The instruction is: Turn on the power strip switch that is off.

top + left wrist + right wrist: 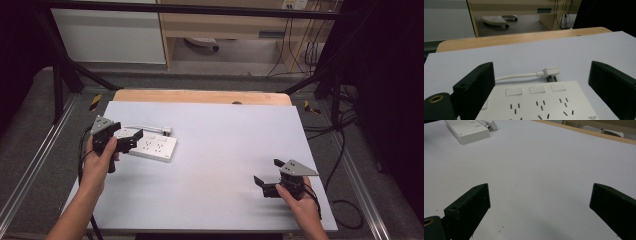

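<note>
A white power strip (155, 147) lies on the left part of the white table top (225, 145), its short white cord and plug (165, 130) curled behind it. In the left gripper view the power strip (541, 102) lies between the wide-apart black jaws, with the plug (550, 72) beyond it. My left gripper (129, 134) is open and straddles the strip's left end. My right gripper (267, 174) is open over bare table at the front right, with nothing between its jaws. From the right gripper view the power strip (467, 130) is far off at the top left.
A wooden strip (200, 96) edges the table's far side. Black frame posts (335, 95) and cables (345, 145) stand to the right. Beyond the table are a desk (225, 25) and a white cabinet (110, 35).
</note>
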{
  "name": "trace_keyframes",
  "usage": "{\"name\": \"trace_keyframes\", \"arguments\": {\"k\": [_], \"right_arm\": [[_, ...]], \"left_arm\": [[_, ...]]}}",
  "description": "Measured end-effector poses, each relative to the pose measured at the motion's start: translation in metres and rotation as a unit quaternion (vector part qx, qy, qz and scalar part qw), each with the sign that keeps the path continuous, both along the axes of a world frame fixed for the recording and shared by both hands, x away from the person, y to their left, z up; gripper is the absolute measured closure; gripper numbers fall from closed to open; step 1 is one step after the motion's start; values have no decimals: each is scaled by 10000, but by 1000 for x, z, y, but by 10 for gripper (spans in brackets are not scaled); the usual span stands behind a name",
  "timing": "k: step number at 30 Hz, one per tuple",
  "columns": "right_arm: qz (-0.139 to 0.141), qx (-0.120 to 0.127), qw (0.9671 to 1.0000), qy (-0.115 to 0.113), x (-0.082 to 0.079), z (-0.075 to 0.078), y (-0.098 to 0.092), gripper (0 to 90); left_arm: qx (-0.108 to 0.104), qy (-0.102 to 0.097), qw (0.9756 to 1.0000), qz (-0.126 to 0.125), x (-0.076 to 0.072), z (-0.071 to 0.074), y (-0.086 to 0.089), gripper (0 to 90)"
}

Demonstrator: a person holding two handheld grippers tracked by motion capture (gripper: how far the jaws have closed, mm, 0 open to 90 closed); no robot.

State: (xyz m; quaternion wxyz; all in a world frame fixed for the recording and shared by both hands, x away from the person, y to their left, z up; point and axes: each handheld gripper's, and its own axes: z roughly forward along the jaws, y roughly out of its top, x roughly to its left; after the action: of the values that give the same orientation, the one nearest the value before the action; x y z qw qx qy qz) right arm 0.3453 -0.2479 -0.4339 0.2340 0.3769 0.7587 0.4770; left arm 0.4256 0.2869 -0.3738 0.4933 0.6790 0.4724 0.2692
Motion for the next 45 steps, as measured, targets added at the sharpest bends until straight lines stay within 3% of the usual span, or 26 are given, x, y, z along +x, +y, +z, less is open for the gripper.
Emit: {"name": "trace_keyframes", "arguments": {"k": [13, 25, 35, 45], "right_arm": [[11, -1, 10000, 0, 0, 0, 1, 35], [6, -25, 10000, -3, 0, 0, 1, 35], [-24, -4, 10000, -7, 0, 0, 0, 35], [-30, 0, 10000, -14, 0, 1, -1, 35]], "left_arm": [[-9, -143, 9997, -187, -30, 6, 5, 68], [-21, -105, 9986, -517, -68, -9, 5, 73], [101, 63, 9958, -908, -95, -34, -8, 74], [284, 340, 9902, -1326, -108, -51, -30, 74]]}}
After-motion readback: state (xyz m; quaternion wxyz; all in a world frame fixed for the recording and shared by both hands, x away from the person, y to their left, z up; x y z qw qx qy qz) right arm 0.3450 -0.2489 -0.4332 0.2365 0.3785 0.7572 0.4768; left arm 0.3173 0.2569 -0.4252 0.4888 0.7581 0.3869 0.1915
